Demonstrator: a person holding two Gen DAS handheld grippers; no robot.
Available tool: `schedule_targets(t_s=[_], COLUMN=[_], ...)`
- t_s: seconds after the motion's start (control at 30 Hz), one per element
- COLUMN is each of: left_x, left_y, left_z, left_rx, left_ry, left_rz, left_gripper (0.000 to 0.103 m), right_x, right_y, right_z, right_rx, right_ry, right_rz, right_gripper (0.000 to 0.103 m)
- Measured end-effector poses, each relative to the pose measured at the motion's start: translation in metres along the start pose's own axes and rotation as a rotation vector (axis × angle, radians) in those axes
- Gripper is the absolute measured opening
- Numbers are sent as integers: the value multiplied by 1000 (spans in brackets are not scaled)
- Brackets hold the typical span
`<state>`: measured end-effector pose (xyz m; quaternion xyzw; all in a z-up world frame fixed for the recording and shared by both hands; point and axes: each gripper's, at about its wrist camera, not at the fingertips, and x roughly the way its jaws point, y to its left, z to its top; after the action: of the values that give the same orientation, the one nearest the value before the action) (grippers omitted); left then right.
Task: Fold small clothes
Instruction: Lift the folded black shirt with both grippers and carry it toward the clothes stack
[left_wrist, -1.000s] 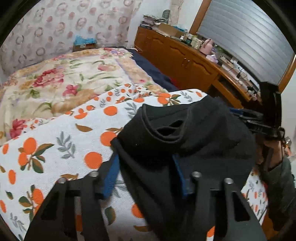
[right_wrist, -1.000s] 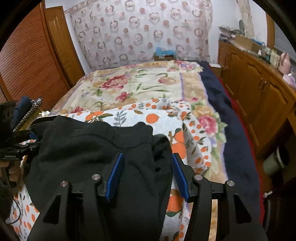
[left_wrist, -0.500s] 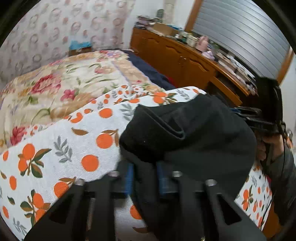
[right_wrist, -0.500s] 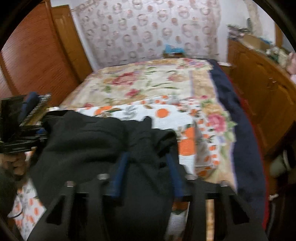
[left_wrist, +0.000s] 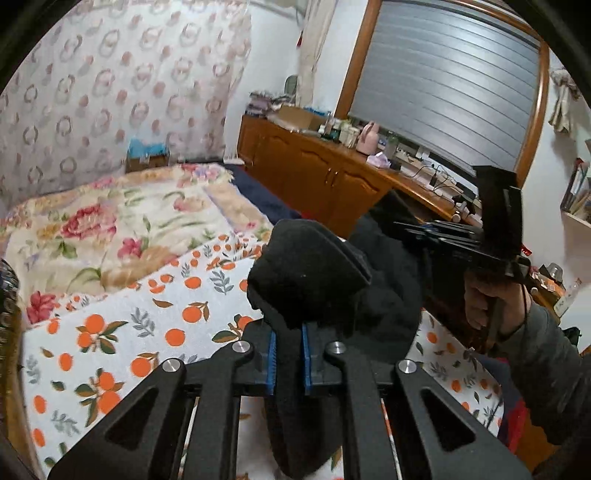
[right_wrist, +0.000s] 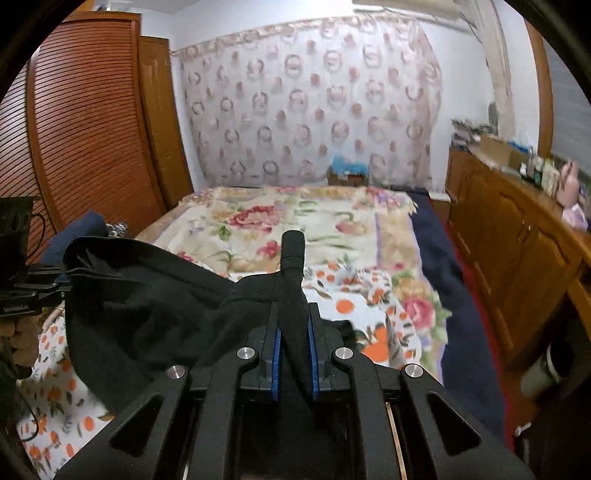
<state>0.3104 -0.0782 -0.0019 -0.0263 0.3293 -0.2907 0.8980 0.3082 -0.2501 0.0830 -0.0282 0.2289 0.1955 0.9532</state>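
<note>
With both units clamped on the black garment (left_wrist: 325, 280), left hand-held gripper (left_wrist: 287, 349) pinching a bunched edge at lower centre and right hand-held gripper (right_wrist: 294, 349) pinching another, the cloth hangs between them above the orange-print sheet (left_wrist: 122, 332) on the bed (right_wrist: 295, 218). Looks soft, light, limp: it'll sag and bunch, so grip hems or corners, not the middle.

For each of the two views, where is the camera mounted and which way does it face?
Left wrist: rides the left tongs, facing the wooden dresser; the person's right hand shows.
Right wrist: rides the right tongs, facing the patterned curtain and louvred wardrobe.
Shared: the black garment both tongs clamp, over the orange-print sheet.
</note>
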Motion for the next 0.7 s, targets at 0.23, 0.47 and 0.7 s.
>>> schedule_targets(t_s=[0.23, 0.47, 0.7], left_x=[6, 35, 41], left_y=[42, 60, 60], left_z=[-21, -50, -56], left_rx=[-96, -141, -132], left_ry=[67, 153, 173], left_rz=[66, 114, 126], left_gripper=[11, 11, 11], right_x=[47, 112, 123], right_y=[-6, -36, -47], right_z=[-9, -15, -11], right_rx=[11, 60, 56], right_ry=[106, 271, 267], right_rz=[1, -30, -4], right_gripper=[15, 51, 58])
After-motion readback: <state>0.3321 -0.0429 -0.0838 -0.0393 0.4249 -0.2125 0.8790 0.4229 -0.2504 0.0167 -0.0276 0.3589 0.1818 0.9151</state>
